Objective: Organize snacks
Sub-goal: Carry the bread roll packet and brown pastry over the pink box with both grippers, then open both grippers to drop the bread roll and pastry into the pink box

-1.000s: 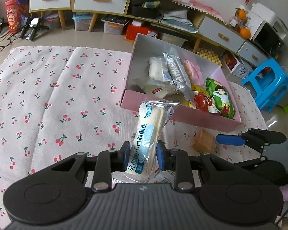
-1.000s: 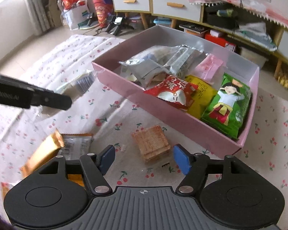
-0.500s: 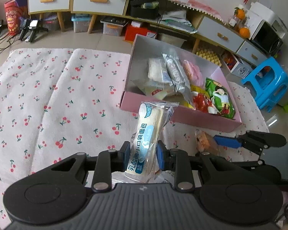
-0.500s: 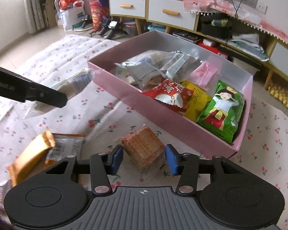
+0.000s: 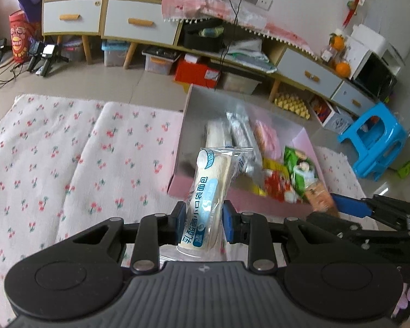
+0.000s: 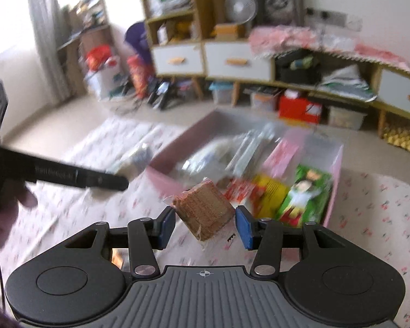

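My left gripper [image 5: 203,222] is shut on a long white bread roll in a clear wrapper [image 5: 209,191] and holds it upright in the air before the pink snack box [image 5: 202,188]. My right gripper [image 6: 205,227] is shut on a brown wafer block [image 6: 205,210] and holds it raised over the cloth, just short of the pink box [image 6: 333,191]. The box holds several packets, among them a green one [image 6: 303,194] and a red one [image 5: 277,184]. The right gripper with the wafer block also shows at the right of the left wrist view [image 5: 347,205].
A white cloth with cherry print [image 5: 68,164] covers the floor around the box. A blue plastic stool [image 5: 374,142] stands at the right. Low cabinets with drawers [image 5: 139,24] and storage bins line the back wall. The left gripper's finger [image 6: 76,176] crosses the right wrist view.
The right gripper closed on the wafer block and lifted it off the cloth toward the box. The left gripper rose and moved toward the box with the bread roll still held.
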`<state>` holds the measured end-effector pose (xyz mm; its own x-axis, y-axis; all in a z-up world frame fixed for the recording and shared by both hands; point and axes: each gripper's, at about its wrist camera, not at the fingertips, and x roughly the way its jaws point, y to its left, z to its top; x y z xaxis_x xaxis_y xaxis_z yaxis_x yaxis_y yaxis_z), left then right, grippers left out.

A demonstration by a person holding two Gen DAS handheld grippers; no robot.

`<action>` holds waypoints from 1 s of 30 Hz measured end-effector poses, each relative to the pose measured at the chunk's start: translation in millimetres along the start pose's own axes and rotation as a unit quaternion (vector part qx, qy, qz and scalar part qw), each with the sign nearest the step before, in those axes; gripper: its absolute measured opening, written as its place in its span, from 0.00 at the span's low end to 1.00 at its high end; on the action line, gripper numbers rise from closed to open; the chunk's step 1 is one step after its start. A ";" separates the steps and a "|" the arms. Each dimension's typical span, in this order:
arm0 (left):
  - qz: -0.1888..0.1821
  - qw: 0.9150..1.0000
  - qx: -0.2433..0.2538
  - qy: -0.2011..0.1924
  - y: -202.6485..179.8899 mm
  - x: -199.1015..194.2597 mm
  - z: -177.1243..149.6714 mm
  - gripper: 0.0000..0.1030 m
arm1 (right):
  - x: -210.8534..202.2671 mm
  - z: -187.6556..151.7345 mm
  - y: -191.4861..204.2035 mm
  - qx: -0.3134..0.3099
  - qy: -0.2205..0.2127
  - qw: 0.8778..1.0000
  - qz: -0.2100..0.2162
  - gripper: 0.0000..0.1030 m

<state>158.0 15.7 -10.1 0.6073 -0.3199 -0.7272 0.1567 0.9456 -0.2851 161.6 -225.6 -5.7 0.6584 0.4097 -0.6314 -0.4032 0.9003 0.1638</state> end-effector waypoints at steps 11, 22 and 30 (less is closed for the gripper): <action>0.024 0.999 0.040 -0.018 -13.8 57.7 42.7 0.25 | 32.7 7.5 -37.3 0.112 -0.023 0.991 -0.063 0.46; 0.070 0.993 0.091 -0.021 -32.7 95.2 64.3 0.25 | 50.9 5.9 -52.6 0.159 -0.037 0.982 -0.090 0.46; 0.078 0.989 0.119 -0.042 -37.3 90.9 62.9 0.40 | 56.3 6.9 -55.1 0.179 -0.034 0.980 -0.083 0.53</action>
<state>256.4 -45.0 -26.3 0.6996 -0.1726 -0.6934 0.2287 0.9734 -0.0115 225.3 -251.1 -45.0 0.7421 0.2512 -0.6214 -0.0468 0.9443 0.3258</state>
